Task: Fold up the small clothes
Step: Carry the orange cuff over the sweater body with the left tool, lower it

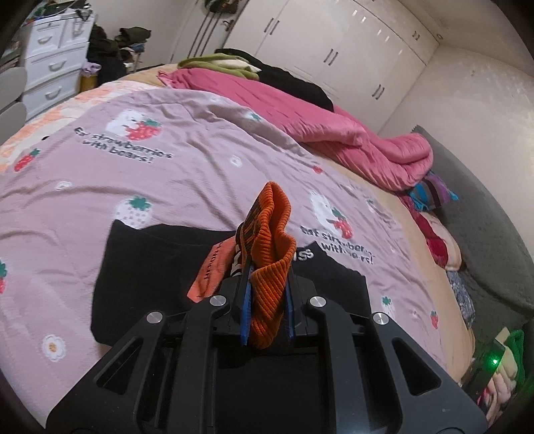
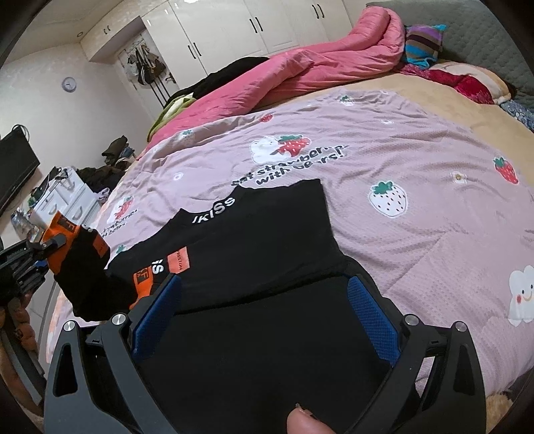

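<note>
A black garment (image 2: 253, 233) with white lettering and orange patches lies on the pink strawberry-print bedspread (image 2: 417, 207); it also shows in the left wrist view (image 1: 150, 263). My left gripper (image 1: 267, 293) is shut on the garment's orange ribbed cuff (image 1: 270, 240) and holds it lifted above the cloth. In the right wrist view the left gripper (image 2: 43, 247) shows at the left with the sleeve hanging from it. My right gripper (image 2: 263, 300) is open, its blue pads (image 2: 370, 313) spread over the black cloth's near part.
A rumpled pink quilt (image 1: 327, 117) and dark clothes lie along the bed's far side. Striped and red pillows (image 2: 424, 43) sit at the head. White drawers (image 1: 53, 63) stand beside the bed; white wardrobes (image 2: 233, 30) line the wall.
</note>
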### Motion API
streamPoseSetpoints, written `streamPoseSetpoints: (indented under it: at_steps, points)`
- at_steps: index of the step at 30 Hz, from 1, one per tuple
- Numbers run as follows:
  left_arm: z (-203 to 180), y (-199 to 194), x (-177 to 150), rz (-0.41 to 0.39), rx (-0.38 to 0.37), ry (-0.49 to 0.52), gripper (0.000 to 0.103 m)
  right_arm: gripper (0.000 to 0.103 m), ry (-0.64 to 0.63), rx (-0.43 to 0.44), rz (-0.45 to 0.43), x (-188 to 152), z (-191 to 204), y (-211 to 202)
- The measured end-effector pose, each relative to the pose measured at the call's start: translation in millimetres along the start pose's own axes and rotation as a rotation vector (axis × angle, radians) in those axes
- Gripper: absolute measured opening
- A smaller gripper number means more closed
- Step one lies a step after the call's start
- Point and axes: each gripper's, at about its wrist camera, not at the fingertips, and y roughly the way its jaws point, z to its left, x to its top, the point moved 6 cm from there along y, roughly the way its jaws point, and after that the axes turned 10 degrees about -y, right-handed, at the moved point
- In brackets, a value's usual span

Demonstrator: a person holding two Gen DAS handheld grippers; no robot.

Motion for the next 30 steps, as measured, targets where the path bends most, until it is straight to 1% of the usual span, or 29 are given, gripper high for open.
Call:
streamPoseSetpoints:
  at_steps: [11, 18, 22, 27, 30]
  points:
    - [-39, 41, -35, 0.106, -0.061, 0.061, 0.008, 0.099, 0.045, -0.048, 0.0, -3, -26, -5]
    - [-49, 66, -61, 0.181, -0.076, 0.089, 0.008, 0.099, 0.077, -0.073, 0.003, -5, -42, -7]
    - [-55, 76, -74, 0.212, -0.085, 0.111, 0.008, 0.099, 0.086, -0.082, 0.004, -7, -46, -7]
    - [-63, 87, -87, 0.245, -0.091, 0.165, 0.009, 0.099, 0.091, -0.087, 0.012, -9, -49, -5]
    - [-63, 94, -94, 0.279, -0.104, 0.176, 0.011, 0.099, 0.09, -0.088, 0.016, -9, -48, -5]
